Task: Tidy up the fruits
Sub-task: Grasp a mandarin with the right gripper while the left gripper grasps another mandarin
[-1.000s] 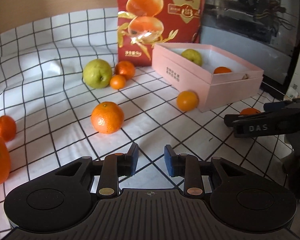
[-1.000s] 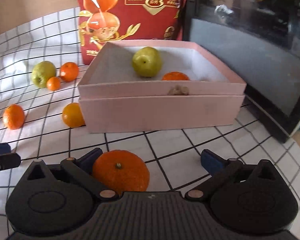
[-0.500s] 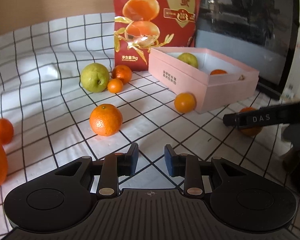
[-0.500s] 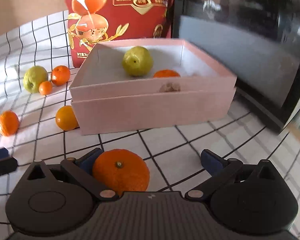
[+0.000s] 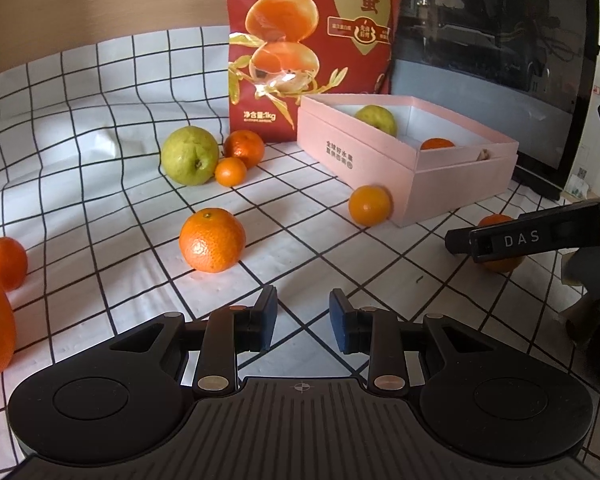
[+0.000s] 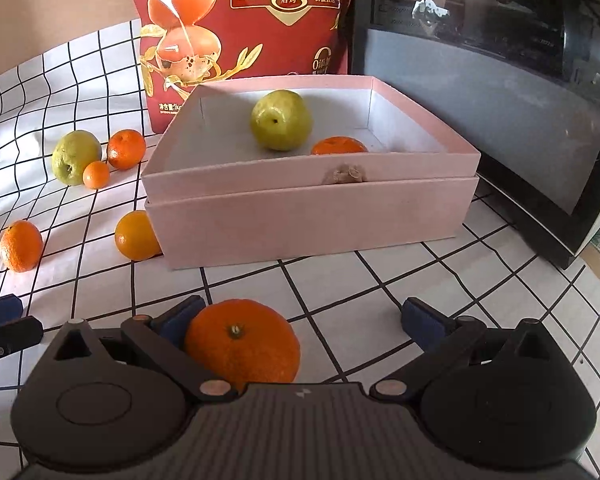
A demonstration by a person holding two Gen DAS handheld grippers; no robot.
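since the earlier frames little had shifted: the left gripper [image 5: 302, 318] had widened its narrow gap a touch, its jaws opening on nothing but checked cloth [image 5: 80, 184], and the box had drawn slightly nearer in the right wrist view.

going left to right on the cloth: two oranges at the far left edge [image 5: 4, 262], a green pear [image 5: 189, 155] with two small mandarins touching it, and a bigger orange [image 5: 212, 239] ahead of the left gripper, apart from its pads. next a yellow-orange fruit [image 5: 369, 205] rested against the corner of the pink box [image 5: 452, 184], which held a second pear [image 6: 281, 120] and one mandarin [image 6: 339, 146]. behind it stood a red snack bag [image 5: 312, 40].

at the right, the right gripper [image 6: 300, 320] stood wide apart around a mandarin [image 6: 242, 346]. the fruit lay against the left pad, well clear of the right one, so nothing was clamped.

the risk, as i judged it, was that off-centre seat: closing from there could push the round fruit sideways and roll it out of the jaws. a loose grip might also drop it at the box's near wall.
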